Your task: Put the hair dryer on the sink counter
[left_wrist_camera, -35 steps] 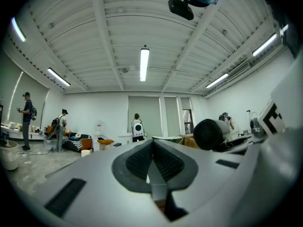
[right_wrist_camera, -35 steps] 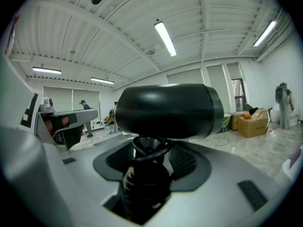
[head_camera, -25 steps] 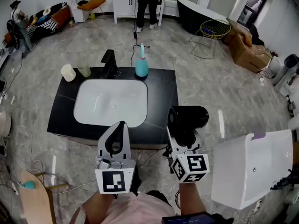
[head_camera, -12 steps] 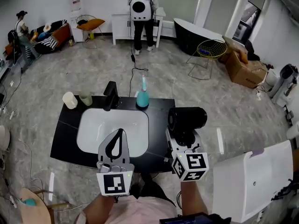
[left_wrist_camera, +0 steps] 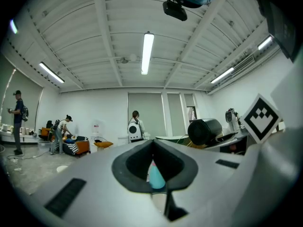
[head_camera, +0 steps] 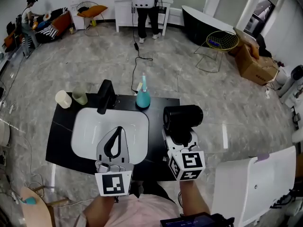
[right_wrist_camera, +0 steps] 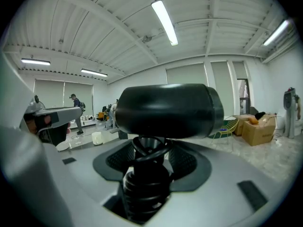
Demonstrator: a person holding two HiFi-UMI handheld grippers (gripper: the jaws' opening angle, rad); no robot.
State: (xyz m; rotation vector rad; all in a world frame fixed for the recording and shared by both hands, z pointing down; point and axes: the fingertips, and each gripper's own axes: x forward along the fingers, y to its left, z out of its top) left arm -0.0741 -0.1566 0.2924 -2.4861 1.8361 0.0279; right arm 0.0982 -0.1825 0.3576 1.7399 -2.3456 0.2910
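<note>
In the head view, low and centre, my right gripper (head_camera: 181,140) pinches the handle of the hair dryer (head_camera: 183,117), carrying its barrel level above the right edge of the sink counter (head_camera: 163,109), which I judge suits setting it on the bare strip beside the basin. The left gripper view shows the left gripper (left_wrist_camera: 152,143) pressed together on nothing, parked out of the way, a teal bottle (left_wrist_camera: 155,175) showing through its loop. In the right gripper view the dryer fills mid-frame, its ribbed handle wedged between the pads.
</note>
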